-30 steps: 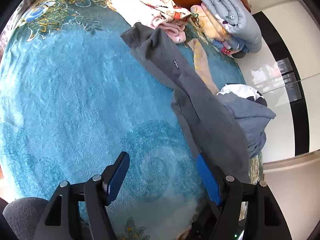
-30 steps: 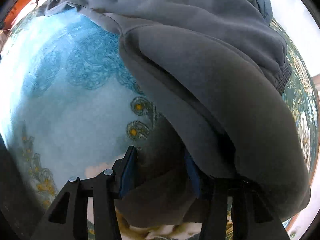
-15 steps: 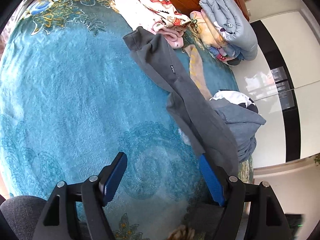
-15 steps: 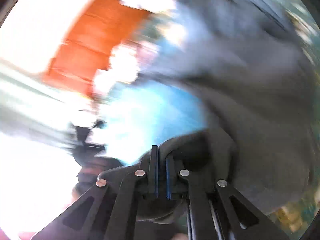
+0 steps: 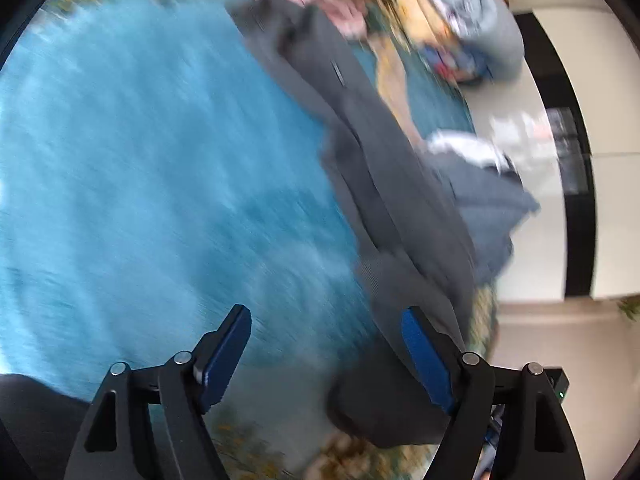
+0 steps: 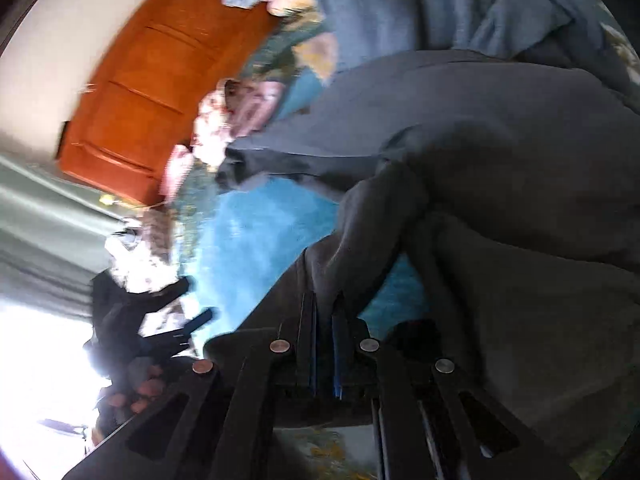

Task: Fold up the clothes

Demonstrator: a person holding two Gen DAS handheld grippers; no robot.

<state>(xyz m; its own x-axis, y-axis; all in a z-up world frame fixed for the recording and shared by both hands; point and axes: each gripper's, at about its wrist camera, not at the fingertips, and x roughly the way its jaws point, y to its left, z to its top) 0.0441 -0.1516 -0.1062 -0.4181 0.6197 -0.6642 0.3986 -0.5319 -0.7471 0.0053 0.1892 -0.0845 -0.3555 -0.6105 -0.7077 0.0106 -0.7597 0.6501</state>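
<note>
The left gripper is hanging over the teal blanket with its jaws spread wide and nothing between them. Its blue pads are showing on both sides, and the right-hand one is sitting just beside a fold of the dark grey garment. That garment is lying in a long band across the right side of the blanket, running from the far end, near a pink and white piece of clothing, down toward the near edge. A blue-grey garment is lying bunched beside it at the blanket's right edge, and a stack of folded clothes is sitting at the far corner. This view is blurred.

The right gripper is pinching a bunched fold of the dark grey garment, its jaws nearly closed on the cloth. From the pinch, the fabric is rising and spreading out above and to the right, with the teal blanket showing beneath it. The blue-grey garment is lying beyond, and an orange wooden panel is standing behind the bed.
</note>
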